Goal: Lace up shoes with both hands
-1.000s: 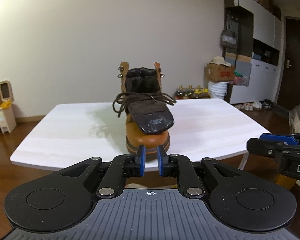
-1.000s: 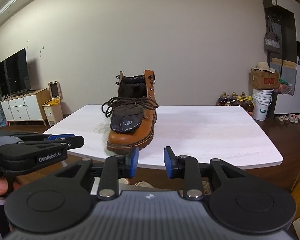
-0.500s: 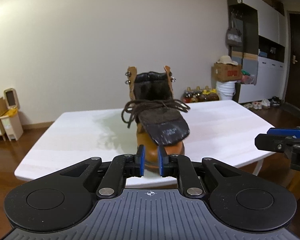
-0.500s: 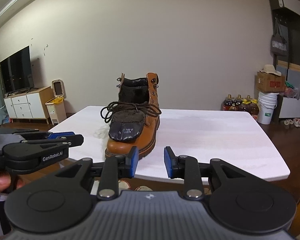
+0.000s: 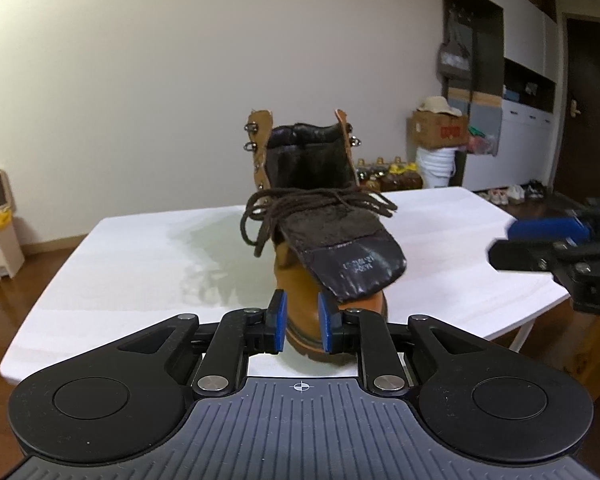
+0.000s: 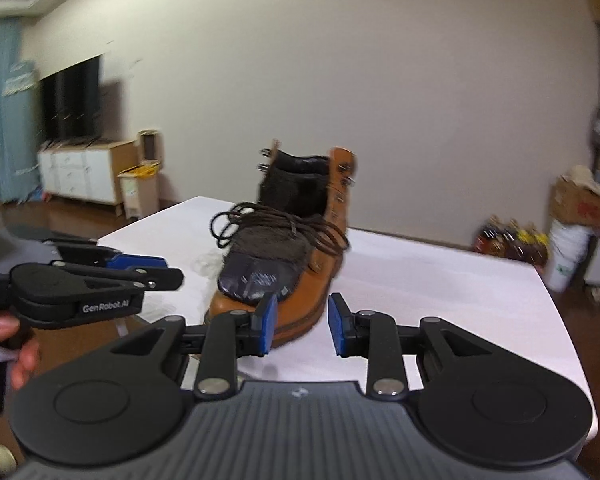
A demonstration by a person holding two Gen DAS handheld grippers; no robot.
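Blue-padded claws [image 5: 301, 322] level before boot [image 5: 320, 216]

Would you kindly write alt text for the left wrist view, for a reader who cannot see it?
A tan boot stands toe-first on a white table, its dark tongue flopped forward and brown laces piled loosely across the opening. The left tool, open and empty, sits in front of the toe; the right tool shows blurred at the right edge.
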